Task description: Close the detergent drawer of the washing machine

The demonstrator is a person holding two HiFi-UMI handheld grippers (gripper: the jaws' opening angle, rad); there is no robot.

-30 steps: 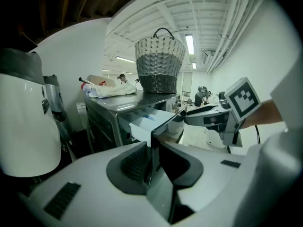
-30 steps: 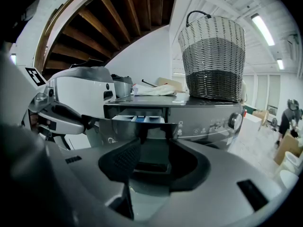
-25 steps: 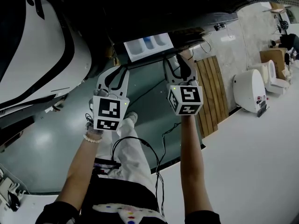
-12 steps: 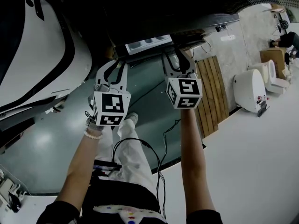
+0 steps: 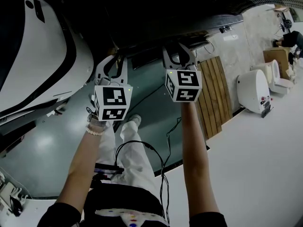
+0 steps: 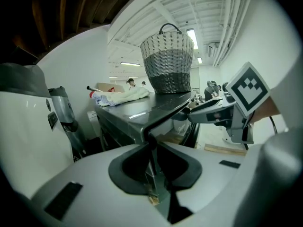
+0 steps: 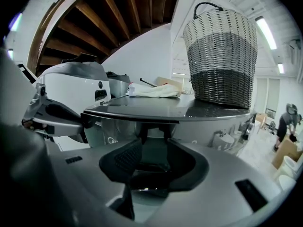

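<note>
The washing machine (image 5: pixel 156 18) is a dark grey box with a flat top (image 7: pixel 165 107). In the head view none of its detergent drawer sticks out under the top's front edge. My left gripper (image 5: pixel 113 60) points at the machine's front corner (image 6: pixel 144 126); its jaws stand a narrow gap apart with nothing in them. My right gripper (image 5: pixel 177 47) is up against the front panel (image 7: pixel 156 135) just under the top edge. Its jaws are wide and closing, with nothing pressed between the pads. Each gripper shows in the other's view: the right gripper (image 6: pixel 191 116) and the left gripper (image 7: pixel 85 122).
A woven basket (image 7: pixel 220 56) and a bundle of cloth (image 6: pixel 118 97) lie on the machine's top. A big white appliance (image 5: pixel 47 56) stands to the left, a wooden pallet (image 5: pixel 215 93) and a round white machine (image 5: pixel 255 91) to the right. A cable (image 5: pixel 161 164) trails by the person's legs.
The drawer's white tray stuck out a second ago, showed less half a second ago, and is now out of sight inside the machine. Both grippers moved forward toward the machine's front.
</note>
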